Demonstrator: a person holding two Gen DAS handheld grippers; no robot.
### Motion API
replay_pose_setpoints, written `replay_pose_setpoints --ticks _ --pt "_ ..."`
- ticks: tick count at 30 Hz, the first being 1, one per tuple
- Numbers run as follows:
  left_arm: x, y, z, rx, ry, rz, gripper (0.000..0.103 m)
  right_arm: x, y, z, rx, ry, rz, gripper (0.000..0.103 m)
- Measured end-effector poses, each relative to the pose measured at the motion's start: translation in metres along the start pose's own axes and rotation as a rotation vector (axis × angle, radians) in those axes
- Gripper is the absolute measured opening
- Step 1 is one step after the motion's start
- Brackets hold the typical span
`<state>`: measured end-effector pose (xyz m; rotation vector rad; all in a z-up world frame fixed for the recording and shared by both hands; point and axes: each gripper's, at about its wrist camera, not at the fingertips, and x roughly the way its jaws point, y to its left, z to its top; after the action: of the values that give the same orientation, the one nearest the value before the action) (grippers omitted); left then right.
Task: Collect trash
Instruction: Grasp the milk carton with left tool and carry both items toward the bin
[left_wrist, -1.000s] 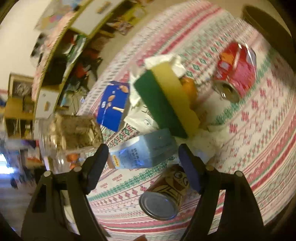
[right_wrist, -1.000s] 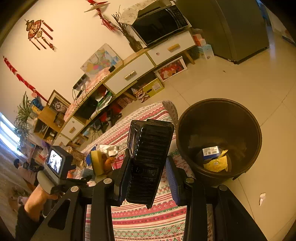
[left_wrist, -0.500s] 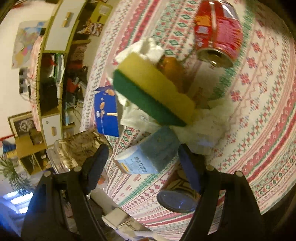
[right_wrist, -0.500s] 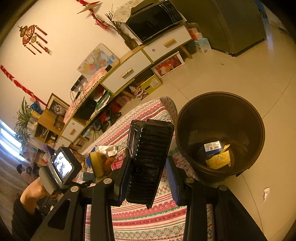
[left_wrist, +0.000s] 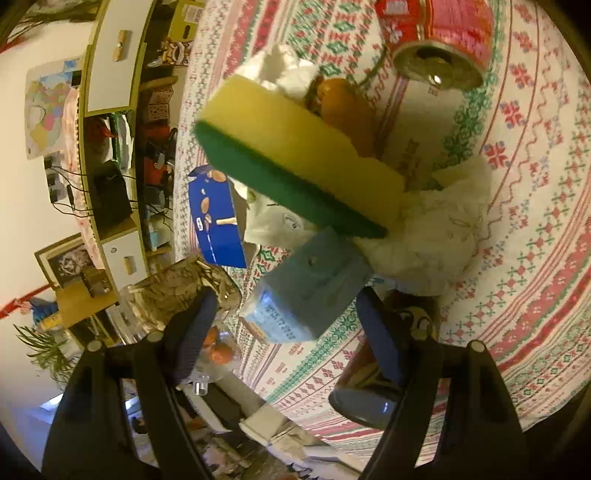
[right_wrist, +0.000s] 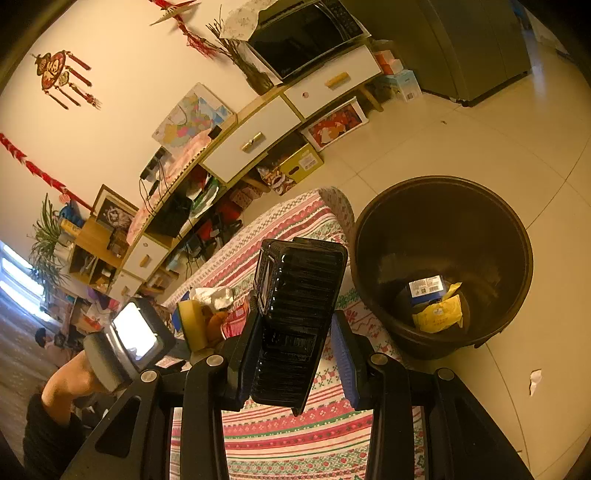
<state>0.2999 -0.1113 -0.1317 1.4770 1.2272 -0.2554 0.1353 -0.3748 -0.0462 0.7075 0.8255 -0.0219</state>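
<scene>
In the left wrist view my left gripper (left_wrist: 286, 301) stands open over the patterned tablecloth (left_wrist: 535, 221). A pale blue carton (left_wrist: 310, 291) lies between its fingers; I see no pad pressing on it. Behind the carton are a yellow and green sponge (left_wrist: 295, 155), crumpled white tissue (left_wrist: 436, 240), an orange lump (left_wrist: 343, 107) and a red can (left_wrist: 443, 48). A brown can (left_wrist: 373, 391) lies under the right finger. In the right wrist view my right gripper (right_wrist: 297, 350) is shut on a black plastic tray (right_wrist: 295, 302), held above the table beside a brown bin (right_wrist: 373, 229).
The bin on the floor holds a yellow wrapper (right_wrist: 437, 314) and a small box. A blue box (left_wrist: 216, 225) and a glass jar (left_wrist: 177, 291) sit left of the carton. A hand (right_wrist: 66, 376) holds the left gripper at the table's left. Cabinets line the wall.
The left view has rolled and sunk toward the table, so the carton, sponge and red can look larger and nearer. The right gripper and its tray have barely moved.
</scene>
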Motion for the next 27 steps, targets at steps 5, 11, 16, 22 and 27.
replay_pose_setpoints --ticks 5,11,16,22,27 --pt "0.007 -0.001 0.000 0.022 0.014 0.017 0.073 0.000 0.001 -0.002 -0.003 -0.003 0.000 0.038" --pt "-0.003 0.009 -0.007 -0.004 -0.035 0.021 0.050 -0.001 0.003 0.002 0.001 -0.005 0.001 0.038" --pt "-0.019 0.038 -0.020 -0.127 -0.114 -0.002 0.048 -0.004 0.002 0.001 -0.001 -0.011 -0.004 0.038" --pt "-0.042 0.074 -0.044 -0.319 -0.211 -0.037 0.047 -0.013 0.004 0.003 -0.011 -0.034 -0.001 0.038" --pt "-0.072 0.089 -0.063 -0.471 -0.317 -0.041 0.047 -0.023 0.004 0.004 -0.026 -0.071 -0.028 0.038"
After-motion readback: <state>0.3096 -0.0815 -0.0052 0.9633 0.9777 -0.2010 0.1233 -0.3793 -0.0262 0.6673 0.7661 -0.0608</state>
